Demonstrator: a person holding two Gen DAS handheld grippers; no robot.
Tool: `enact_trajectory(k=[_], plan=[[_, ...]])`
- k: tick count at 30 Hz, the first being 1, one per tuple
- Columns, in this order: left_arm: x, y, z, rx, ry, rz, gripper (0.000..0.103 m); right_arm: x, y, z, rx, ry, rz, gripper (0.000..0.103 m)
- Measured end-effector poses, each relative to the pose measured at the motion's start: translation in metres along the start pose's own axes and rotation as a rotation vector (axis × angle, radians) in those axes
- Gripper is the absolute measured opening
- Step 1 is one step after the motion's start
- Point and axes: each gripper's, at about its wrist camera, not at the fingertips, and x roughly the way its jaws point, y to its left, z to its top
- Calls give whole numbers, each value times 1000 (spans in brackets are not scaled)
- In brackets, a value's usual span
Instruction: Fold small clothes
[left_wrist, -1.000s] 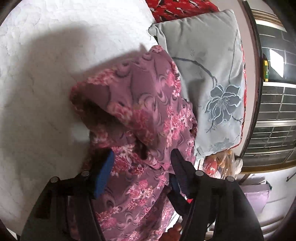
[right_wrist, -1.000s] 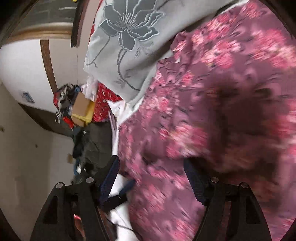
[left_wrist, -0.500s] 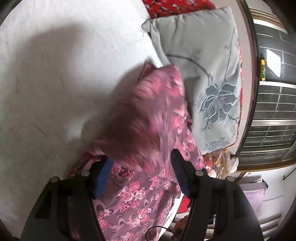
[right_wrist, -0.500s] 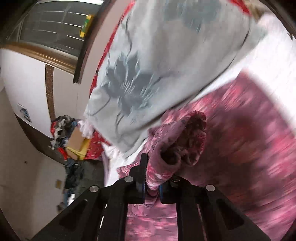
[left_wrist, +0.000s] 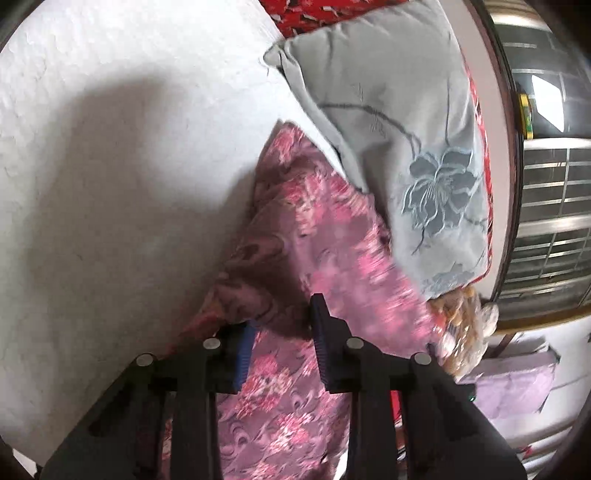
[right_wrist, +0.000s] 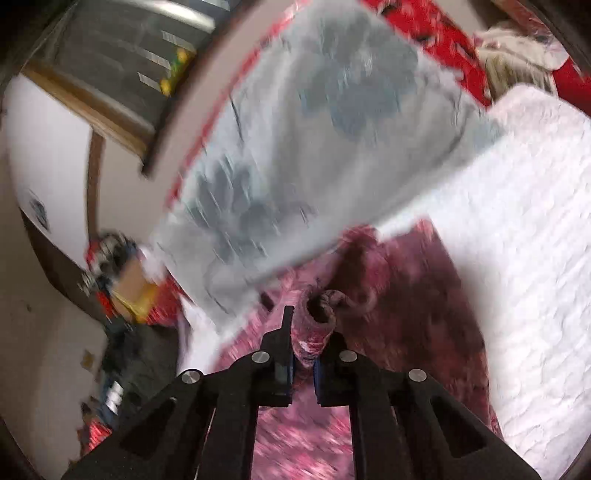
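A purple garment with pink flowers (left_wrist: 332, 240) lies on the white bedspread (left_wrist: 110, 147), stretched up against a grey pillow (left_wrist: 406, 129). My left gripper (left_wrist: 282, 325) hovers over its near part. Its jaws are closing around a raised fold, and the pads still stand a little apart. In the right wrist view, my right gripper (right_wrist: 310, 332) is shut on a bunched edge of the garment (right_wrist: 406, 295) and holds it up in front of the pillow (right_wrist: 314, 147). That view is blurred by motion.
Red patterned fabric (left_wrist: 314, 14) lies behind the pillow. A barred window (left_wrist: 554, 221) is at the right. Lilac folded cloth (left_wrist: 517, 387) sits beyond the bed. Boxes and clutter (right_wrist: 122, 280) fill the floor at the left. White bedspread (right_wrist: 517, 221) spreads to the right.
The right gripper shut on a bunch of the garment and lifted it toward the pillow. The left jaws narrowed over the cloth, and the garment was pulled out longer.
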Motion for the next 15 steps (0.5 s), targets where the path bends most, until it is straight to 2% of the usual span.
enact_trajectory(k=[1,3,5,6,7,8,9,10,12,13,14,15], plan=[[4,2,-2,1,12,17,25,-3,-5,2,9,-3,-6,7],[14,8,-6,-5,34,47,25,1,-22,-1,3,46,-102,7],[18,13,-10,-20,45,49,25,14,-48,-9,11,160,-217,7],[15,14,-12,-19,40,42,25,17,-60,-16,12,215,-289,14],[11,13,-14,-9,39,36,25,14,-65,-19,9,228,-303,13],[7,13,-16,2,37,36,25,5,-64,-20,6,204,-290,14],[5,13,-18,12,35,40,25,-7,-60,-17,-5,160,-316,22],[2,12,-19,24,33,40,27,-21,-50,-12,-31,85,-353,24],[1,11,-19,33,31,24,39,-35,-31,-2,-79,-9,-325,25],[2,10,-19,31,27,17,44,-35,-15,3,-117,-33,-295,31],[4,8,-19,31,21,12,45,-27,0,6,-159,-17,-257,35],[6,6,-18,33,14,9,45,-4,23,7,-220,51,-201,44]])
